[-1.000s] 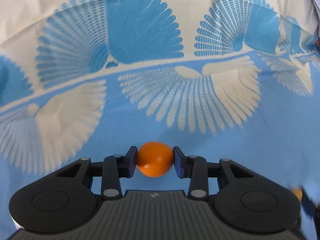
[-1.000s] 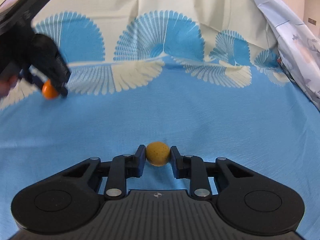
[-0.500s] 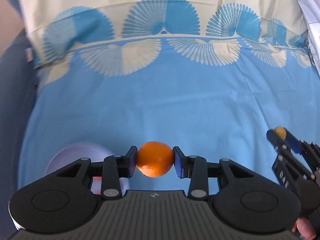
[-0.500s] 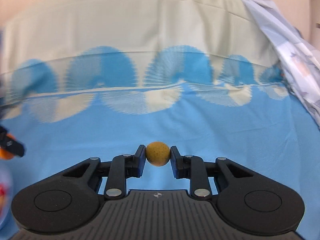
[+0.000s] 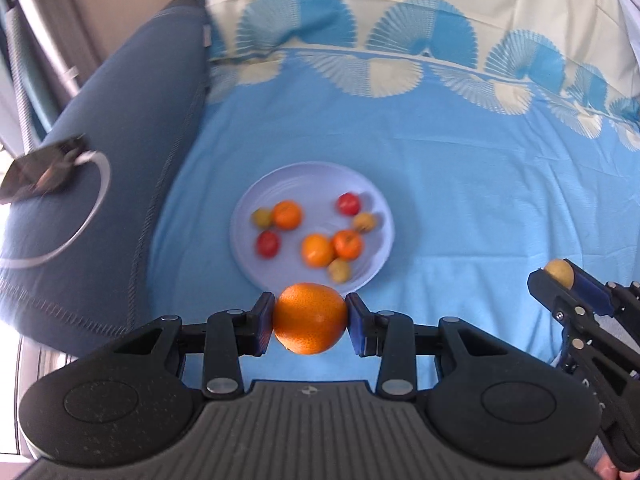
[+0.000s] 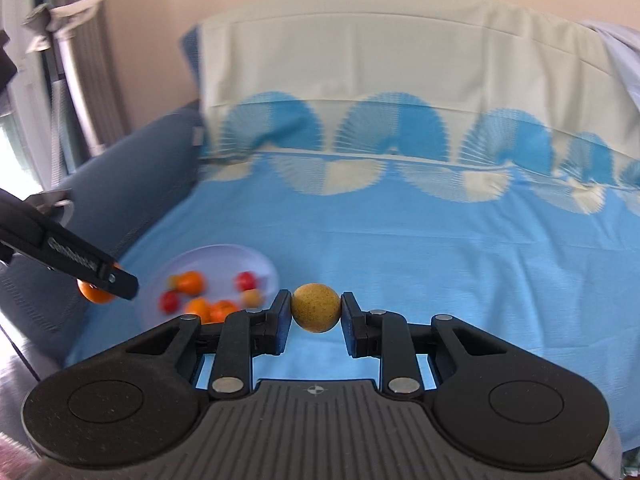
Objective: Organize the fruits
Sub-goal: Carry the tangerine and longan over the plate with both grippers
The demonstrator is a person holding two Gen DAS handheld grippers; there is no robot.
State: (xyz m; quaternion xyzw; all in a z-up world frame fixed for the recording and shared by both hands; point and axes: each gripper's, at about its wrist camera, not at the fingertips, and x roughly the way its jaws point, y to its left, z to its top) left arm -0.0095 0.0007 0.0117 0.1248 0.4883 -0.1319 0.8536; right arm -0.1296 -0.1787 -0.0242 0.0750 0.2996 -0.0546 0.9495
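A: Where was the fruit you were sorting?

B: You had a round orange citrus fruit (image 5: 310,318) clamped between the blue pads of your left gripper (image 5: 310,320), held above the near rim of the pale lilac round plate (image 5: 248,252). In your right gripper (image 6: 316,314) you pinched a small, speckled yellow-brown round fruit (image 6: 316,307), both pads pressing on its sides.

A: And the plate itself?

B: It lay flat on the sky-blue bedsheet with cream fan patterns (image 5: 460,184). On it sat three small oranges (image 5: 318,249), two red round fruits (image 5: 348,204) and three small yellowish ones (image 5: 339,270), loosely scattered, some touching. All were blurred, so you couldn't have told the kinds for certain.

A: How did your two grippers stand to each other?

B: Seen from your left wrist, the right gripper was well off to the right of the plate, over bare sheet. From your right wrist, the left gripper came in from the left edge, its orange just beside the plate's left rim.

A: Anything around it?

B: A dark navy padded cushion (image 5: 100,184) ran along the sheet's left side, with a white cable (image 5: 86,216) looped on it.
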